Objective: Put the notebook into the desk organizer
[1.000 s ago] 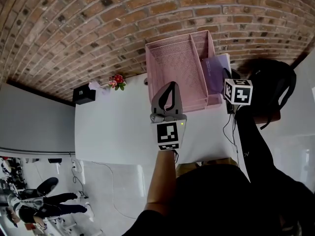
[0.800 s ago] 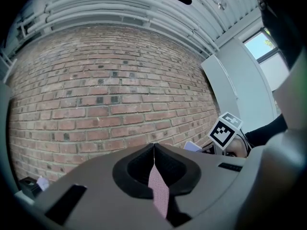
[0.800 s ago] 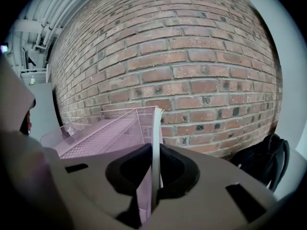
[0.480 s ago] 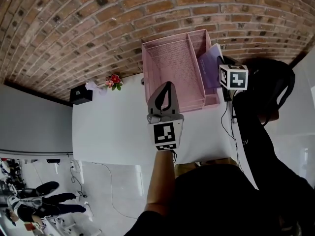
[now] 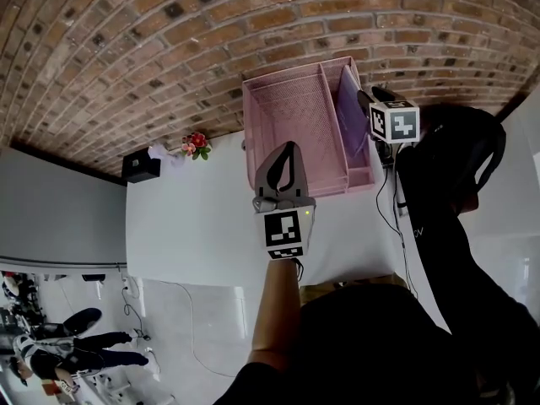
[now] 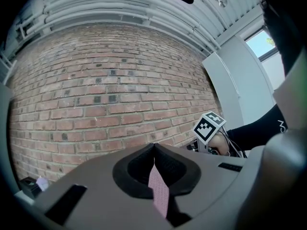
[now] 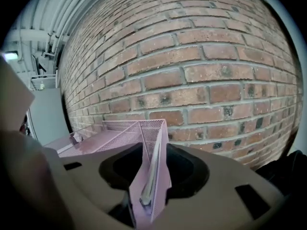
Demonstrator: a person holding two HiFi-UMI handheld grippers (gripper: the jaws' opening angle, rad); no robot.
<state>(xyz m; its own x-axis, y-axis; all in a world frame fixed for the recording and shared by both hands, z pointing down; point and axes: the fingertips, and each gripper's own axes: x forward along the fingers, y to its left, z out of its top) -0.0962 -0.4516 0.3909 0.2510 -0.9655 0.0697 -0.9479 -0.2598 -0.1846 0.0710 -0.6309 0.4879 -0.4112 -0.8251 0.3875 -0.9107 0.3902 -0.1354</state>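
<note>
Beside the organizer (image 5: 287, 79), the right gripper (image 5: 371, 101) has just been parting its jaws around the upright notebook (image 7: 152, 174), so draw straight back without snagging it; left gripper (image 5: 290, 148) closed, empty.

Pink mesh desk organizer (image 5: 291, 125), rough brick wall (image 5: 169, 40)

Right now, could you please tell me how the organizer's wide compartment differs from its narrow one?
The wide compartment takes up most of the desk organizer; the narrow compartment is a slim slot along its side. The wide compartment looks empty, while the narrow compartment holds the purple notebook on edge. Both have pink mesh walls.
</note>
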